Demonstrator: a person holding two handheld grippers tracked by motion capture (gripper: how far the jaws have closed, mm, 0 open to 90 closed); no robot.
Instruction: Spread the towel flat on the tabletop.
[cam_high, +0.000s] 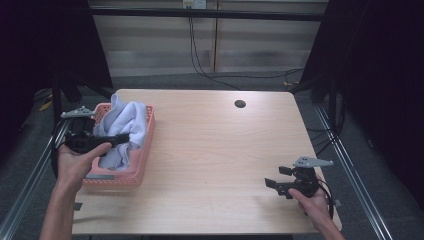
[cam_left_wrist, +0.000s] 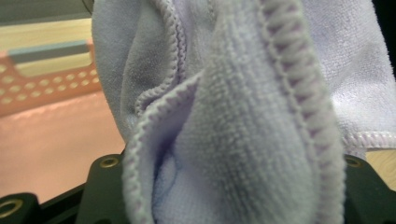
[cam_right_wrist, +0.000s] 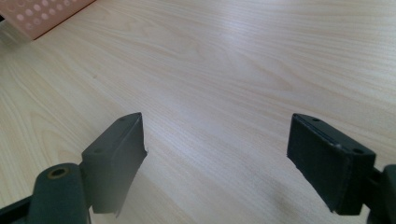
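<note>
A pale lavender microfibre towel (cam_high: 122, 130) lies bunched in a pink perforated plastic basket (cam_high: 142, 160) at the left edge of the light wooden table (cam_high: 215, 150), with part of it heaped above the basket's far rim. The left gripper (cam_high: 117, 138), held in the person's left hand (cam_high: 75, 162), reaches level over the basket from the left, and its jaws are clamped on a fold of the towel. In the left gripper view the towel's stitched hems (cam_left_wrist: 289, 60) and bunched folds rise from between the jaws, with the basket's pink wall (cam_left_wrist: 42, 88) behind at the left.

The right gripper (cam_high: 272, 184) sits in the right hand (cam_high: 312, 200) near the table's right near corner, well apart from the basket. Its jaws stand wide apart with nothing between them, above bare wood.
</note>
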